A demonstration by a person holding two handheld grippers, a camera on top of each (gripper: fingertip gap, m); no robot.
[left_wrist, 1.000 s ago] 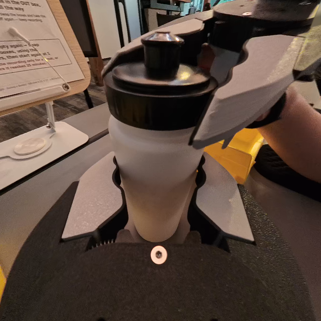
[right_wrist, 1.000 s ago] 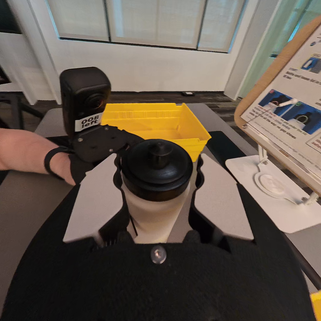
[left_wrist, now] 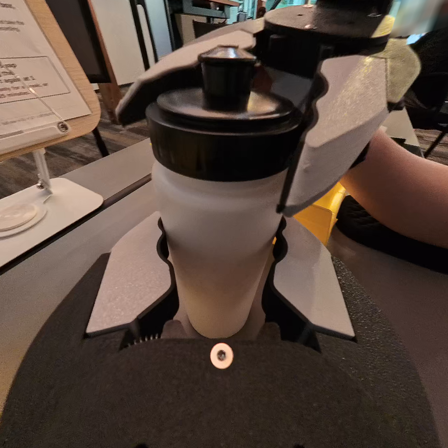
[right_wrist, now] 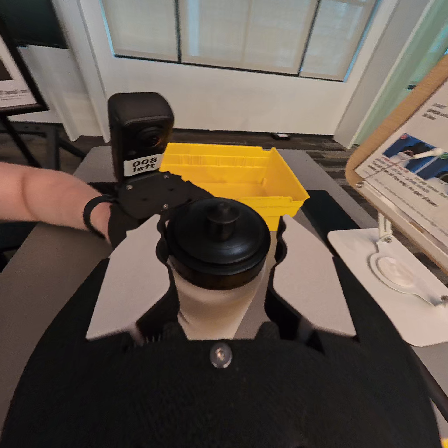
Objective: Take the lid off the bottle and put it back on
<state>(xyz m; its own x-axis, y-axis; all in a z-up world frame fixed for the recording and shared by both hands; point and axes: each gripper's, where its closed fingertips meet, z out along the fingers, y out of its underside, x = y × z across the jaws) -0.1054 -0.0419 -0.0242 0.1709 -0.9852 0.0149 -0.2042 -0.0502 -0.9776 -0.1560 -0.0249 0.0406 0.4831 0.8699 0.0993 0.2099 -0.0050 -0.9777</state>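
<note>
A white bottle [left_wrist: 218,242] with a black screw lid [left_wrist: 218,150] stands upright in the middle of the left wrist view. My left gripper [left_wrist: 221,225] is shut on the bottle's body, below the lid. My right gripper [left_wrist: 200,164] reaches in from the upper right, one finger on each side of the lid, and is shut on it. In the right wrist view the lid [right_wrist: 218,247] sits between my right gripper's [right_wrist: 221,219] fingers above the white body [right_wrist: 213,310]. The lid sits on the bottle. The bottle's base is hidden.
A yellow bin [right_wrist: 232,179] stands on the grey table [right_wrist: 48,266] just behind the bottle. A wooden board with printed sheets [right_wrist: 412,157] rests on a white stand [right_wrist: 388,278] to the right. A black mat [right_wrist: 327,208] lies beside the bin. A person's forearm [left_wrist: 400,189] holds the right gripper.
My right gripper has turned a little around the lid while staying closed on it, and the background in its view has slid right. The left gripper and bottle have held still.
</note>
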